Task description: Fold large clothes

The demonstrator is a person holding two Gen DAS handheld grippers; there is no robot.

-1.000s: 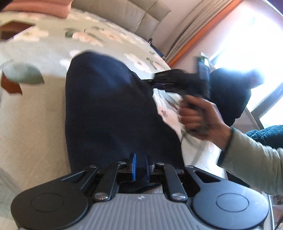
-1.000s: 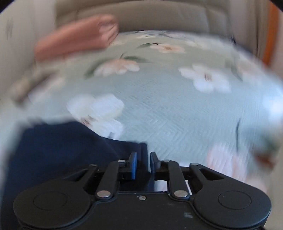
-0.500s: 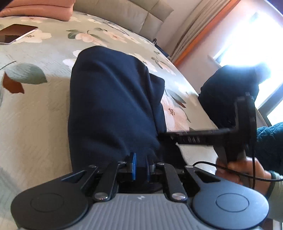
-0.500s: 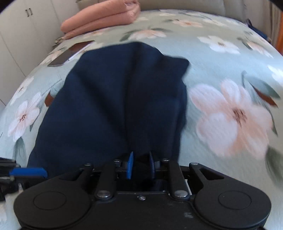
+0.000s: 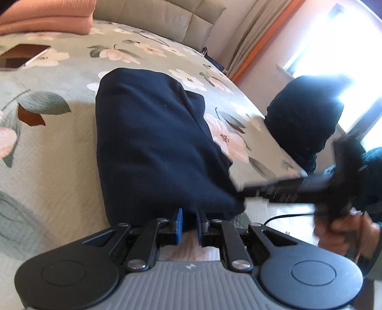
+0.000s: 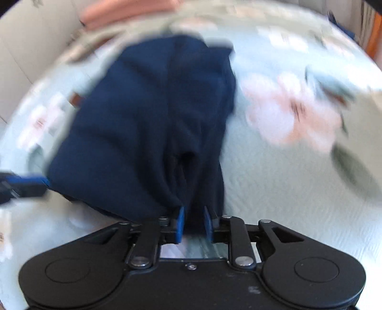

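Note:
A navy garment (image 5: pixel 148 133) lies folded in a long block on the floral quilt (image 5: pixel 52 167). At its near edge sits my left gripper (image 5: pixel 189 225), shut on the cloth's hem. My right gripper (image 6: pixel 194 224) is at the garment's near right corner; its jaws are opening, and a gathered fold of navy cloth (image 6: pixel 167 119) still sits between the pads. In the left wrist view the right gripper (image 5: pixel 262 189) shows as a blur reaching that corner, with a person's hand (image 5: pixel 346 229) behind it. The left gripper (image 6: pixel 35 183) shows at the left edge of the right wrist view.
Folded pink bedding (image 5: pixel 47 19) and a flat phone-like device (image 5: pixel 23 54) lie at the far left of the bed. A padded headboard (image 5: pixel 155 16) stands behind. Another dark garment (image 5: pixel 305 114) hangs off the bed's right edge, near a bright window (image 5: pixel 334 47).
My right gripper came from the far part of the bed back to the near edge with the cloth, laying the garment over itself. The left gripper stayed on the near hem.

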